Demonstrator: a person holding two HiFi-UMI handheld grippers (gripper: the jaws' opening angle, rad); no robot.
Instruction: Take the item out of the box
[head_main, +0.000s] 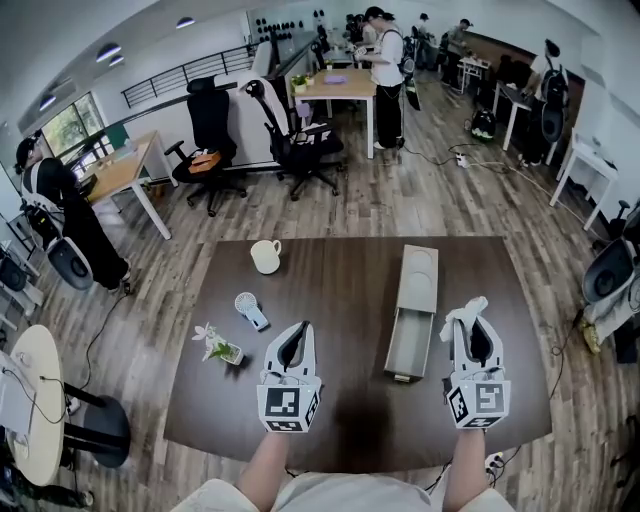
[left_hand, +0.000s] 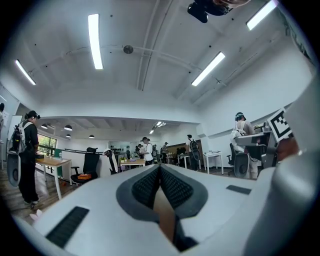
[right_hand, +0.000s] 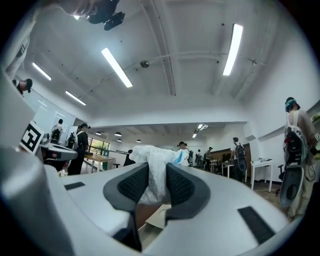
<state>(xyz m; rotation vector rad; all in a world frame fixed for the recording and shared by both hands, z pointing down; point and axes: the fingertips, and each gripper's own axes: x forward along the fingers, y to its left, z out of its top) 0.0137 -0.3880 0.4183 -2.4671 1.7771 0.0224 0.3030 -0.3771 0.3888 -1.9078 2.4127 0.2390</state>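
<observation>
My right gripper (head_main: 473, 328) is half closed, pinching the white crumpled item (right_hand: 158, 165), which is out of the box (head_main: 412, 300) and just to its right; it looks light, soft and crushable, so a mid-body pinch should hold; my left gripper (head_main: 298, 335) is closed on nothing; bare table (head_main: 350, 290) lies between them; the cup (head_main: 266, 256) sits far left.

The fingers (right_hand: 181, 186) of your right gripper (right_hand: 157, 169) swallow the white item's (right_hand: 154, 152) lower half; your arms (head_main: 268, 462) cover stretches of the bench's (head_main: 350, 400) near edge.
</observation>
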